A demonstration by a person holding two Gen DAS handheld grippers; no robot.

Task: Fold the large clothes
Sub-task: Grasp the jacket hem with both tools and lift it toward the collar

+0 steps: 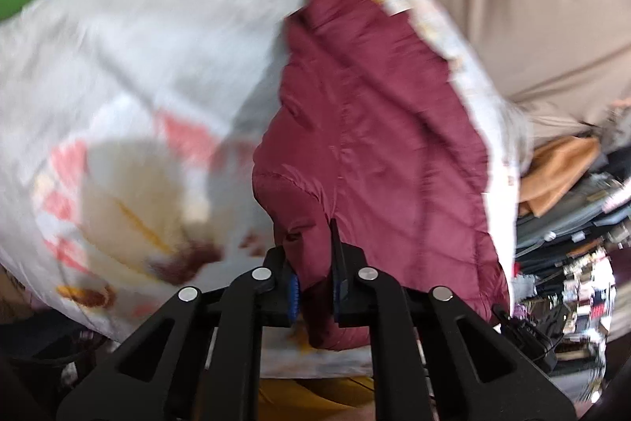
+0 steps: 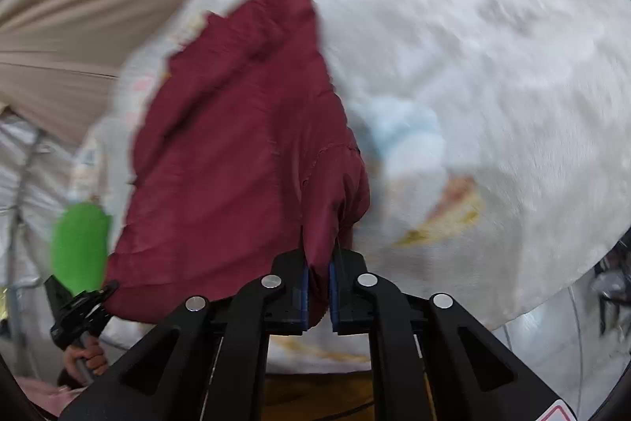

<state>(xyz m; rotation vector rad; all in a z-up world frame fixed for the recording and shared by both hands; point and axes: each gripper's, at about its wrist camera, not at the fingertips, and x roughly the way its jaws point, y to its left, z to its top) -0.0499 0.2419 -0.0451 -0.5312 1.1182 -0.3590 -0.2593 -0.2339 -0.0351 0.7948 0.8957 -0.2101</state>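
The maroon garment (image 1: 374,129) lies spread over a pale printed blanket (image 1: 130,66), filling the middle of both views; the left hand-held gripper (image 1: 313,287) is clamped on a bunched fold of it at lower centre; the right hand-held gripper (image 2: 317,287) likewise pinches maroon cloth between its blue pads (image 2: 304,287).

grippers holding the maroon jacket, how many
2. The left gripper is shut on one end of the maroon jacket; the right gripper is shut on the other end.
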